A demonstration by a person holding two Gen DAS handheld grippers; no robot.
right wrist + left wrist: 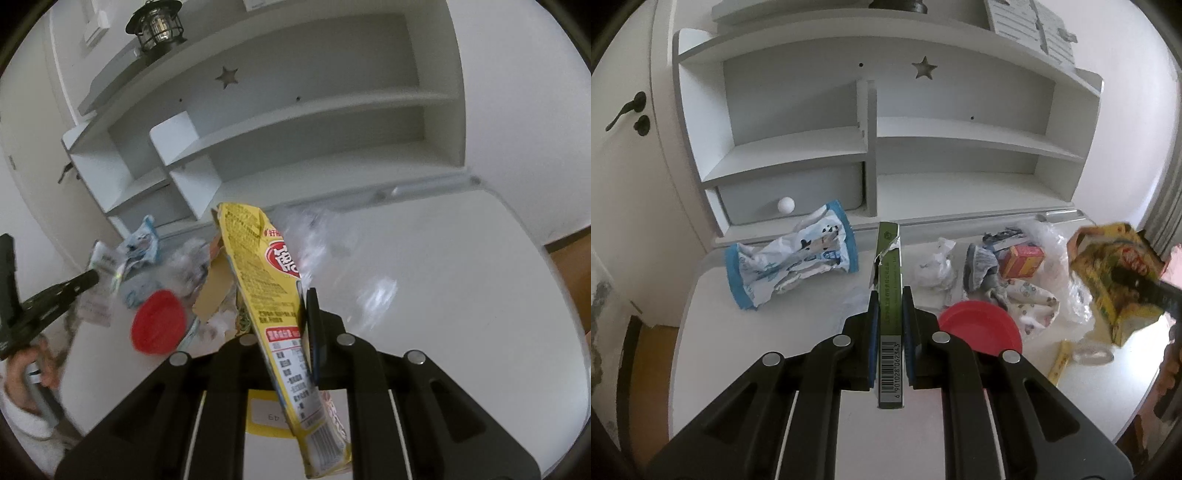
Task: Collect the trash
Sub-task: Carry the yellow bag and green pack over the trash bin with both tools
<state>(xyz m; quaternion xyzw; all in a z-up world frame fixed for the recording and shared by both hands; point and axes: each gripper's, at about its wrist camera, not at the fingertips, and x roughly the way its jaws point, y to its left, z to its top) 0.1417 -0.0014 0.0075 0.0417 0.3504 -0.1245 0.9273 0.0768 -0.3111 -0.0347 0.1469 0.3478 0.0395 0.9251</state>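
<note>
Left gripper (890, 295) clamps slim green cardboard carton (889, 291) edge-on between its pads, above white table (798, 325); right gripper (295, 306) pinches flattened yellow printed box (269, 291), raised beside red round lid (159, 321).

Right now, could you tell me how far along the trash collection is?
No bin shows, so nothing looks finished. In hand: the left hand-held gripper clamps a slim green carton; the right hand-held gripper grips a yellow snack box. Left on the desk: blue-and-white crumpled wrapper, red round lid, small orange box.
</note>
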